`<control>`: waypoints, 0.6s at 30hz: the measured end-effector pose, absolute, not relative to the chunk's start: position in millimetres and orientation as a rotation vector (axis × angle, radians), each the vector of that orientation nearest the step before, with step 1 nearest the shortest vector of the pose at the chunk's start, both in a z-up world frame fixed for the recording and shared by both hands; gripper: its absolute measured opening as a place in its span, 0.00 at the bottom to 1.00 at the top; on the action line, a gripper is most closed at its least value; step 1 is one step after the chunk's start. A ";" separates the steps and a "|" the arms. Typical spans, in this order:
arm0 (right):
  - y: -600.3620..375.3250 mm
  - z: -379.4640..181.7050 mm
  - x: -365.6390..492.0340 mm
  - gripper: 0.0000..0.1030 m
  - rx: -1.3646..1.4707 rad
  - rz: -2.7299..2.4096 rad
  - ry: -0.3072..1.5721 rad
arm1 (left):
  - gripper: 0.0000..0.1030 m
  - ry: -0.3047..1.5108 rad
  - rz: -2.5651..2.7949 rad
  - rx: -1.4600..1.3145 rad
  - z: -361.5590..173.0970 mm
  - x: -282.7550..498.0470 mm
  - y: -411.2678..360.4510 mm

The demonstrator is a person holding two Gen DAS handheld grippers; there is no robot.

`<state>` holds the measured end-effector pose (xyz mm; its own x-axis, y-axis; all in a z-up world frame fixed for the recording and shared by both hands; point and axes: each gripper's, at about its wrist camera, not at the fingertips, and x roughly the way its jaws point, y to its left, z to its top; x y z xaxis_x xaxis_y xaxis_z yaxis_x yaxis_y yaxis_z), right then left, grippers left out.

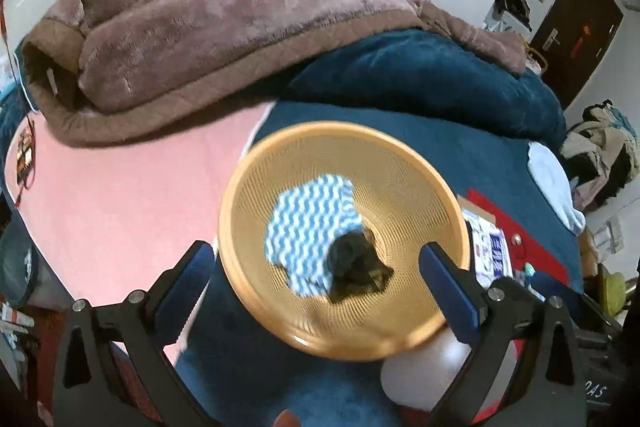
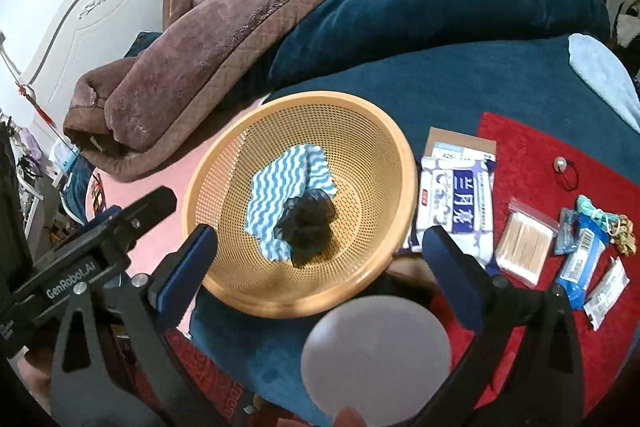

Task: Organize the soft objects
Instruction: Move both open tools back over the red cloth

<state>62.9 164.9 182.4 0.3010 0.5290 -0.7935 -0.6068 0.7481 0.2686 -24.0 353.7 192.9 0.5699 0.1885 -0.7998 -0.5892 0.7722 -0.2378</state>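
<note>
A tan mesh basket [image 1: 400,187] [image 2: 360,147] sits on the blue bedspread. Inside it lie a blue-and-white wavy cloth [image 1: 308,223] [image 2: 280,187] and, on the cloth's edge, a black mesh bundle [image 1: 356,267] [image 2: 308,223]. My left gripper [image 1: 320,287] hangs over the basket's near side, open, with nothing between its blue pads. My right gripper [image 2: 320,267] also stands open above the near rim and holds nothing. A white round soft object [image 1: 424,375] [image 2: 376,351] rests just in front of the basket, below both grippers.
On a red mat [image 2: 540,147] to the right lie a tissue pack [image 2: 456,207], a bag of cotton swabs [image 2: 524,247], a blue packet [image 2: 580,259] and a pearl hair tie [image 2: 560,167]. A brown blanket [image 1: 200,47] is heaped behind. Pink sheet [image 1: 120,207] shows at left.
</note>
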 end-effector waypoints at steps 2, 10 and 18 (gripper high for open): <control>162.0 183.0 61.2 1.00 -0.093 0.749 1.017 | 0.99 0.866 0.472 -0.540 190.0 -25.0 350.2; 148.8 182.5 53.9 1.00 -0.120 0.743 1.025 | 0.99 0.912 0.443 -0.569 186.6 -28.0 335.7; 137.6 186.9 49.9 1.00 -0.138 0.733 1.011 | 0.99 0.896 0.438 -0.562 194.3 -29.0 325.9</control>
